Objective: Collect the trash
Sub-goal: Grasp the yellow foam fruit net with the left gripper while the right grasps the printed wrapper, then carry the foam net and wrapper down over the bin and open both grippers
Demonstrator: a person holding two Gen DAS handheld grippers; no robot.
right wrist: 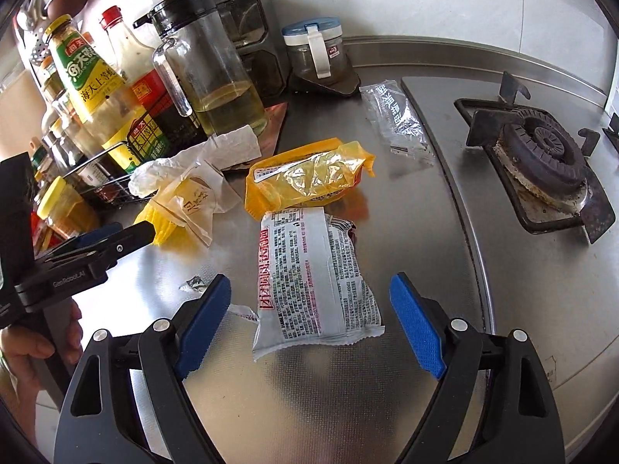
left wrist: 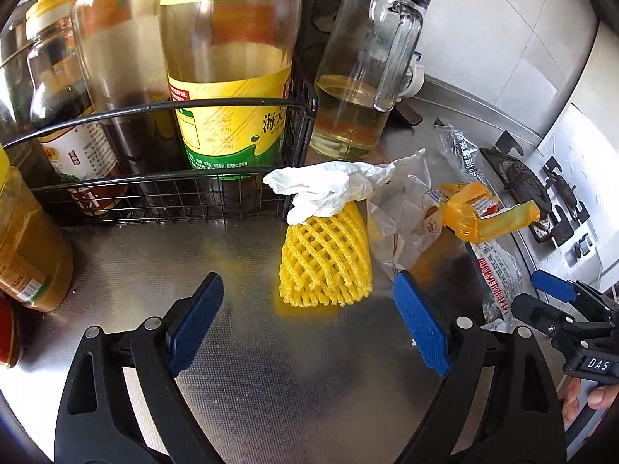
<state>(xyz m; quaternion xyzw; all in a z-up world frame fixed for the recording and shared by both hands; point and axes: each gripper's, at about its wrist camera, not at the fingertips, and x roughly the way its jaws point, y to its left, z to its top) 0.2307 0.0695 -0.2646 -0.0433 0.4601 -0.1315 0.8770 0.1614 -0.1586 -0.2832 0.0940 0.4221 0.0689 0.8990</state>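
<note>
From the left wrist, the left gripper hangs wide open and empty over the steel counter, the yellow foam net lying just ahead between its blue pads with a crumpled white tissue on its far end — a wire rack of bottles stands beside it. From the right wrist, the right gripper is likewise spread wide, gripping nothing, with the white printed wrapper flat on the counter between its fingers, the yellow wrapper just beyond it and a clear wrapper farther off near the gas burner.

"DAS" on right gripper — "GenRobot.AI" on left gripper.
</note>
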